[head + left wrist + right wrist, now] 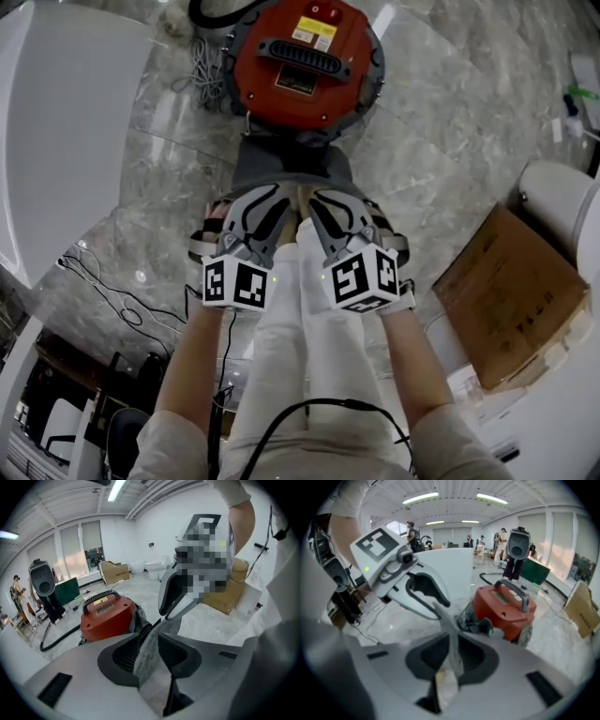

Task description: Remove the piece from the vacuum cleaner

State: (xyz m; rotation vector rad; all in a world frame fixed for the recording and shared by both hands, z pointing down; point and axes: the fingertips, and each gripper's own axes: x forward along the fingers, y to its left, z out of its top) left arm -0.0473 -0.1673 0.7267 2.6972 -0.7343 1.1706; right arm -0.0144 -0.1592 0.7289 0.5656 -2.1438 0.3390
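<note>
The person's white-trousered legs (291, 366) fill the near ground, and their lower part is hidden behind two grippers held side by side. The right gripper (453, 653) has its jaws closed on a thin fold of the grey cloth piece (291, 169). The left gripper (148, 644) has its jaws slightly apart, with the same cloth running loosely between them. The cloth is limp, matte and creased, and its near edge is covered by the jaws. It reaches away to the near side of the red vacuum cleaner (305, 66); whether it is fastened there I cannot make out. The cleaner is a round, glossy drum with a ribbed black handle. It stands on the polished marble floor (441, 112), its far rim cut off. A flattened cardboard box (511, 291) sits off to the right.
</note>
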